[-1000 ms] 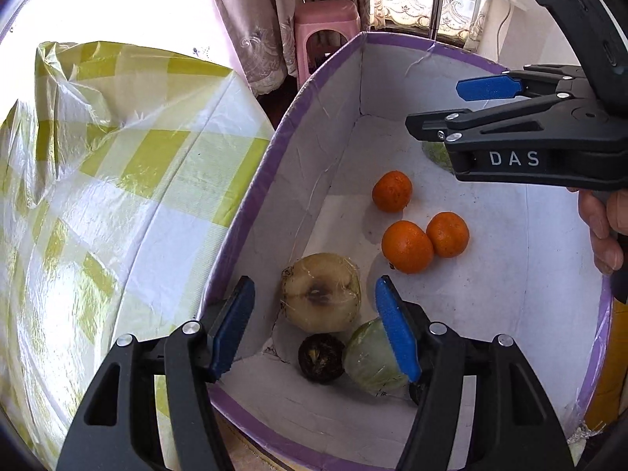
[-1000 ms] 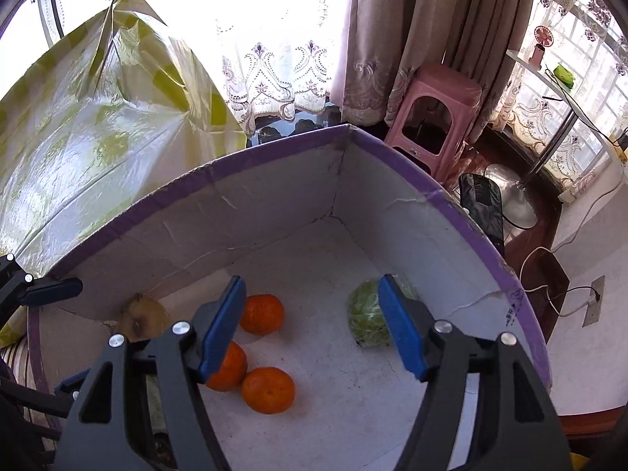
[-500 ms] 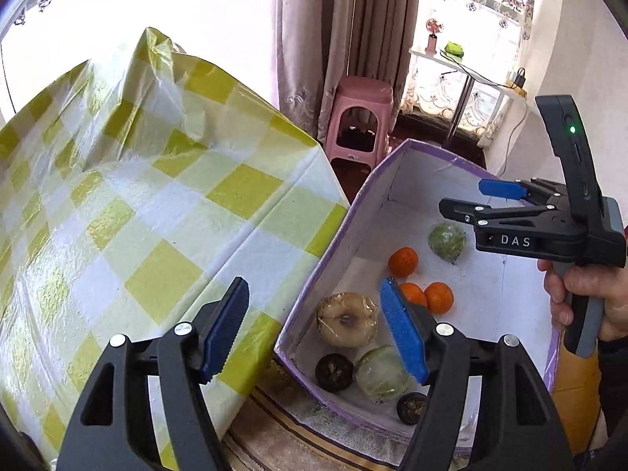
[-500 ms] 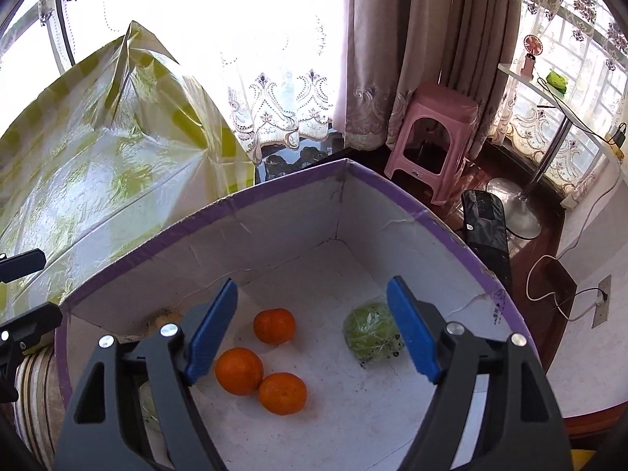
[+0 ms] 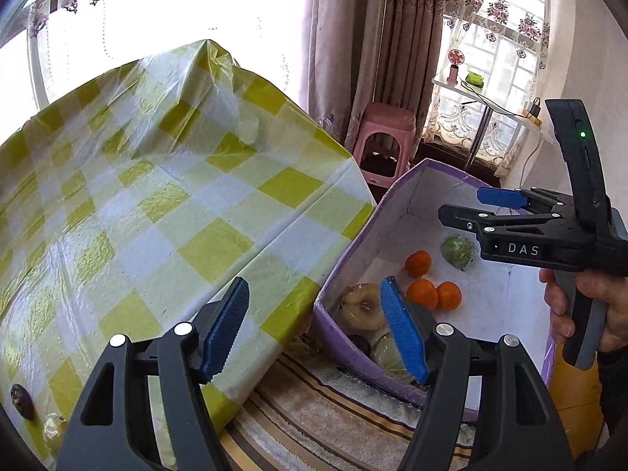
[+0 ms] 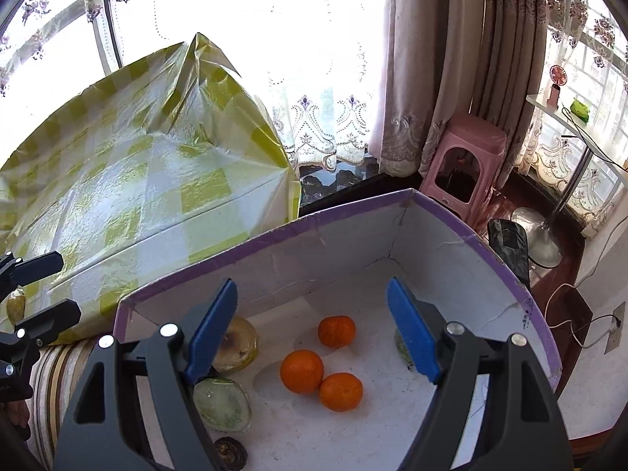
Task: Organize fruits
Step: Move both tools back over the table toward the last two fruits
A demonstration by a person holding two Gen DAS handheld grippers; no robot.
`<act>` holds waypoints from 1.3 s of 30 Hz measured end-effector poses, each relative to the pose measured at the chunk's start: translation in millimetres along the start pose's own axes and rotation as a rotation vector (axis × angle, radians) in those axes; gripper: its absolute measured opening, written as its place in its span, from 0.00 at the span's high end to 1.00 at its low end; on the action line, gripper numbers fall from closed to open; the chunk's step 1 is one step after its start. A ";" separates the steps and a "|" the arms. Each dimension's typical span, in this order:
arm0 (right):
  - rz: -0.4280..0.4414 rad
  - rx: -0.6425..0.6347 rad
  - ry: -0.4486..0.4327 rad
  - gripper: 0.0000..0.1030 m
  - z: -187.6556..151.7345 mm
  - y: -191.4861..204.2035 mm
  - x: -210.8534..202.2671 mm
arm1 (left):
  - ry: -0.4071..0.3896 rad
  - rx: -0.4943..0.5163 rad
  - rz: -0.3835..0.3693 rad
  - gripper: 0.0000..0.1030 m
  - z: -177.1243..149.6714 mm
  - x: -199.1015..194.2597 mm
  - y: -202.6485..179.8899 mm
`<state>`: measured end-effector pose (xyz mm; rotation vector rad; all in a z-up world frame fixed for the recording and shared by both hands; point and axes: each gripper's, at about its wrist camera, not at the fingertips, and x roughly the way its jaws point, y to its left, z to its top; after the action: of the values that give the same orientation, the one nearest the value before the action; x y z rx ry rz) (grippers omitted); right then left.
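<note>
Both grippers hang over a cardboard box with chalky white inner walls and a purple taped rim, set on a striped woven mat beside the bench, which is draped in glossy, creased plastic checked in yellow-green and white. The left gripper has its ribbed blue fingers standing wide with nothing between them, above the gap between bench edge and box corner. The right gripper also has its fingers well apart and empty, poised over the box interior. The fruit lies on the box floor: three round, dimpled oranges, two touching and one a little apart; a pale, film-wrapped round fruit with a dark hollow in the near corner; a shiny green wrapped one just beside it; another green wrapped piece farther along; and a small dark, rough round fruit. On the bench's near edge sit one dark fruit and a pale wrapped one.
</note>
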<state>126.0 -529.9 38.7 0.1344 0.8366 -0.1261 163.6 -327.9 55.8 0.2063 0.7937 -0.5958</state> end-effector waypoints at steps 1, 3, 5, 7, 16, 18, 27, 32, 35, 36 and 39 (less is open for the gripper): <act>0.006 -0.008 -0.005 0.24 -0.5 4.2 -0.9 | -0.003 -0.009 0.009 0.35 -2.4 -3.2 2.7; 0.012 -0.021 -0.011 0.23 -1.0 13.4 -2.8 | -0.010 -0.039 0.023 0.35 -8.5 -9.9 10.0; 0.020 -0.028 -0.017 0.20 -1.5 22.4 -3.6 | -0.015 -0.066 0.036 0.35 -14.6 -17.0 18.3; 0.031 -0.035 -0.019 0.19 -1.1 32.4 -5.4 | -0.019 -0.101 0.047 0.36 -20.5 -24.9 29.0; 0.160 -0.113 -0.032 0.19 -2.2 92.3 -16.5 | -0.082 -0.272 0.187 0.37 -48.9 -75.7 93.7; 0.193 -0.125 -0.033 0.19 -3.9 106.6 -18.6 | -0.087 -0.303 0.212 0.37 -57.2 -85.7 107.6; 0.290 -0.199 -0.013 0.19 -11.1 164.2 -20.3 | -0.097 -0.433 0.354 0.37 -94.7 -126.3 173.7; 0.329 -0.232 -0.002 0.19 -13.8 189.2 -18.4 | -0.086 -0.500 0.412 0.45 -111.9 -140.5 208.8; 0.347 -0.259 0.008 0.19 -15.9 205.0 -16.7 | -0.068 -0.508 0.433 0.48 -119.1 -141.8 225.0; 0.355 -0.266 0.012 0.19 -17.3 209.5 -16.1 | -0.060 -0.516 0.435 0.48 -121.7 -141.5 230.6; 0.376 -0.293 0.025 0.19 -20.2 226.2 -14.6 | -0.024 -0.523 0.442 0.50 -128.9 -134.8 244.0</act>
<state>138.6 -303.1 51.8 0.0161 0.8325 0.3514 151.4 -21.0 53.1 -0.1072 0.8220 0.0355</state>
